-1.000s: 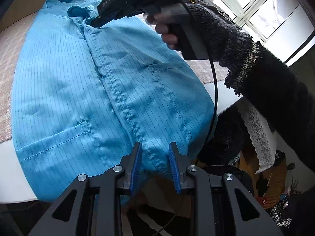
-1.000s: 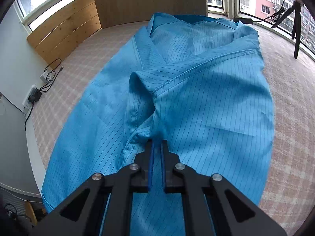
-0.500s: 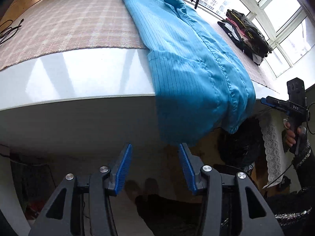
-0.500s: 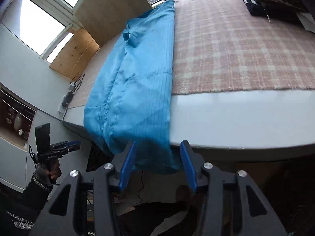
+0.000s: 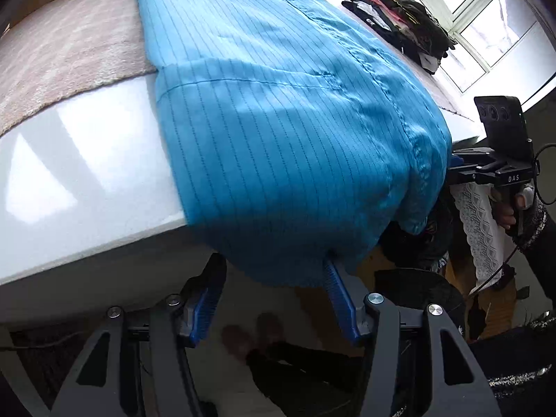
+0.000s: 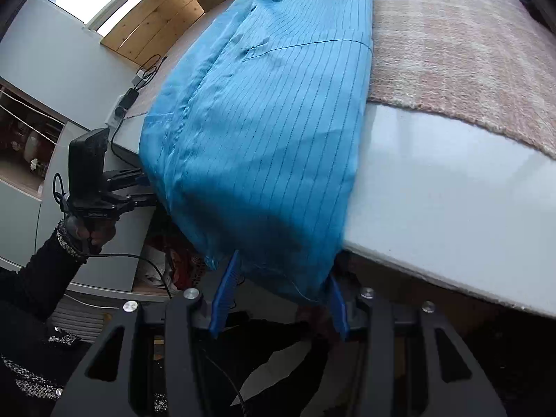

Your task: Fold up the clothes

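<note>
Left wrist: blue garment (image 5: pixel 295 132) hem between opening left hand-held gripper (image 5: pixel 274 286), seemingly ungripped.

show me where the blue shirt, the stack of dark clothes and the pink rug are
blue shirt (image 5: pixel 285 132): left wrist view, middle of its striped front.
stack of dark clothes (image 5: pixel 399 17): left wrist view, top of the pile.
pink rug (image 6: pixel 451 52): right wrist view, bare patch beside the shirt.

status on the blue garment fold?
Left gripper opening, right gripper open, both at the hanging hem. Blue garment draped over table edge, not gripped. Nothing in the way.
</note>
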`<act>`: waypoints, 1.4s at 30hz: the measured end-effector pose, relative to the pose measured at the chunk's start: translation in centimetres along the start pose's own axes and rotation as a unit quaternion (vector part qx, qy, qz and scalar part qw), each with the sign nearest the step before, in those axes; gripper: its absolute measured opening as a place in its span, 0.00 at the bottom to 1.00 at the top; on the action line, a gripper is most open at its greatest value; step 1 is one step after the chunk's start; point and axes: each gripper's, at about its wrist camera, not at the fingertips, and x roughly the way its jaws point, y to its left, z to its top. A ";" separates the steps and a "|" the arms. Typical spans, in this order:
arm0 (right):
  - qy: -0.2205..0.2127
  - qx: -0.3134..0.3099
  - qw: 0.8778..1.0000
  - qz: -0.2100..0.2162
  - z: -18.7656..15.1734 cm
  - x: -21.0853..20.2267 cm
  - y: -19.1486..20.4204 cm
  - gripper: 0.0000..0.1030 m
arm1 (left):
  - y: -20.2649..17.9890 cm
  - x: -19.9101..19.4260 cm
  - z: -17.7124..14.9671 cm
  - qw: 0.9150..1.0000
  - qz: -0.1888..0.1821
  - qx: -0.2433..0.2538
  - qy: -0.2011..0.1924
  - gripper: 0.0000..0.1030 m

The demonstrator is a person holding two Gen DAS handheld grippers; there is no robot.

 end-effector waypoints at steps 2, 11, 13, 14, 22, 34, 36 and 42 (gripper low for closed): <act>0.009 -0.002 1.000 0.009 0.3 0.7 -0.1 0.46 | -0.3 0.3 0.1 1.000 -0.010 0.007 0.003 0.53; 0.027 -0.045 0.999 0.015 0.4 1.9 0.7 0.11 | -0.6 -0.5 0.7 1.000 -0.026 0.005 -0.001 0.14; 0.031 -0.058 0.998 0.010 -0.2 1.6 1.0 0.07 | -0.5 -1.5 0.7 0.999 -0.041 -0.006 -0.007 0.06; 0.034 -0.066 0.997 0.008 -0.6 1.4 1.2 0.06 | -0.4 -1.9 0.7 0.999 -0.046 -0.010 -0.011 0.05; 0.055 -0.090 0.994 -0.006 -2.1 2.2 1.9 0.05 | -0.4 -2.8 0.8 0.997 -0.064 -0.027 -0.025 0.05; 0.074 -0.119 0.987 -0.079 -1.9 -3.7 4.0 0.15 | -0.2 -6.9 -0.1 1.000 -0.002 -0.028 -0.011 0.43; 0.022 -0.103 0.993 -0.053 -1.0 -7.3 4.3 0.15 | -0.5 -9.7 1.2 0.999 0.006 -0.018 -0.030 0.43; -0.136 -0.109 0.984 -0.015 9.2 -14.1 7.9 0.19 | -1.9 -14.3 7.5 0.995 0.049 0.018 -0.085 0.43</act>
